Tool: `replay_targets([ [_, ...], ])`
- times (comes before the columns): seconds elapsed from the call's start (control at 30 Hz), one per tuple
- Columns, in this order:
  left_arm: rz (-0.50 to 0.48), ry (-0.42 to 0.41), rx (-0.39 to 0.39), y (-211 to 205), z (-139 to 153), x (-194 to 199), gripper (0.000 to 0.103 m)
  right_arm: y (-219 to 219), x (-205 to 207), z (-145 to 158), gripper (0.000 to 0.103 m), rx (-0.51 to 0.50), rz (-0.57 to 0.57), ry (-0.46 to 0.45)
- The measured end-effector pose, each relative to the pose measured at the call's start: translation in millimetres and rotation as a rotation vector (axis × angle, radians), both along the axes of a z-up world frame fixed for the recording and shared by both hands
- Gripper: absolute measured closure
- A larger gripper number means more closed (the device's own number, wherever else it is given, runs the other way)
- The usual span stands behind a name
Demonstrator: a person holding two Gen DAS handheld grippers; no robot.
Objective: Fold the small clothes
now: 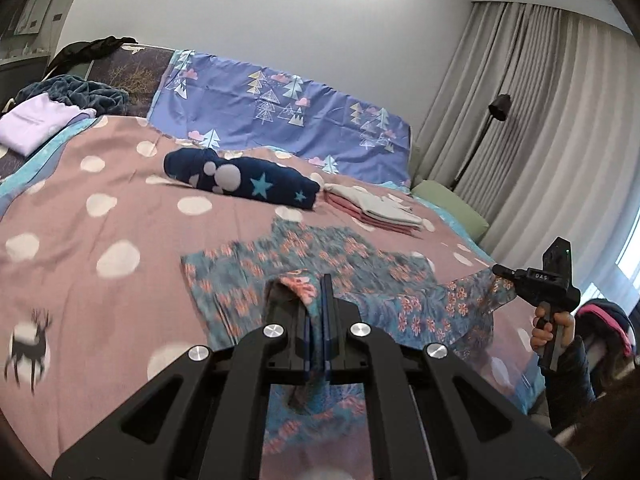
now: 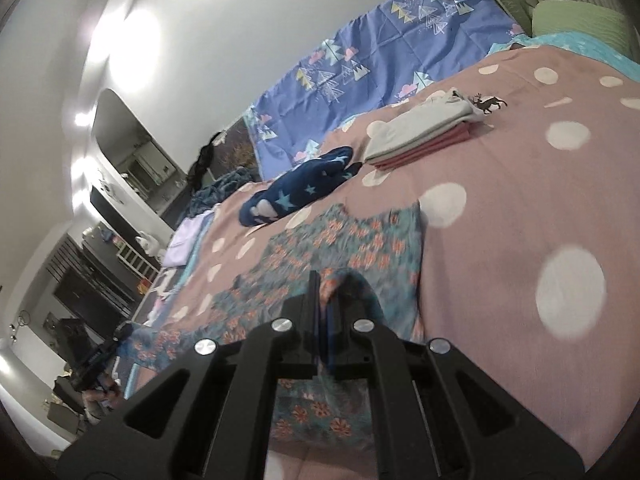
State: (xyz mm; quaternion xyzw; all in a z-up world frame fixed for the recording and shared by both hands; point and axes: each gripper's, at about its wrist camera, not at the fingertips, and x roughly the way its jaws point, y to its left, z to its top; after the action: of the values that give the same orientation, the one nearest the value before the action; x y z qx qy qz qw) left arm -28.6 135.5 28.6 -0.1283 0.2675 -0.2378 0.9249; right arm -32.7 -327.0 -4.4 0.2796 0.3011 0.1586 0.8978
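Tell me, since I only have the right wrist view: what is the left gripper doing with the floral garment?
Observer: In the left wrist view, the left gripper is shut on a near edge of the floral garment.
Operator: Is there anything on the bed's far left that I see poorly?
Observer: A folded lilac garment lies there, beside a rumpled dark blue blanket.
Operator: Anything past the bed's right side?
Observer: A black floor lamp stands before grey curtains.
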Motion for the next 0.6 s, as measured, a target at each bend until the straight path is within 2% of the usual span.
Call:
replay_targets([
  [0.17, 0.04, 0.057, 0.023, -2, -20, 65, 0.099, -3, 65, -30, 0.1, -0.019, -0.02, 0.081],
  [0.27, 0.069, 0.158, 0.038, -4, -58, 109, 0.099, -3, 94, -57, 0.1, -0.036, -0.021, 0.146],
  [0.37, 0.104, 0.307, 0.028, -2, -108, 140, 0.099, -2, 109, -87, 0.1, -0.051, -0.03, 0.216],
  [0.47, 0.102, 0.326, -0.018, 3, -121, 140, 0.099, -4, 103, -88, 0.095, -0.06, -0.014, 0.198],
  [0.53, 0.096, 0.325, -0.045, 10, -114, 134, 0.093, -6, 97, -81, 0.094, -0.085, -0.002, 0.187],
  [0.6, 0.082, 0.313, -0.034, 11, -107, 124, 0.087, -7, 85, -74, 0.091, -0.117, 0.007, 0.174],
])
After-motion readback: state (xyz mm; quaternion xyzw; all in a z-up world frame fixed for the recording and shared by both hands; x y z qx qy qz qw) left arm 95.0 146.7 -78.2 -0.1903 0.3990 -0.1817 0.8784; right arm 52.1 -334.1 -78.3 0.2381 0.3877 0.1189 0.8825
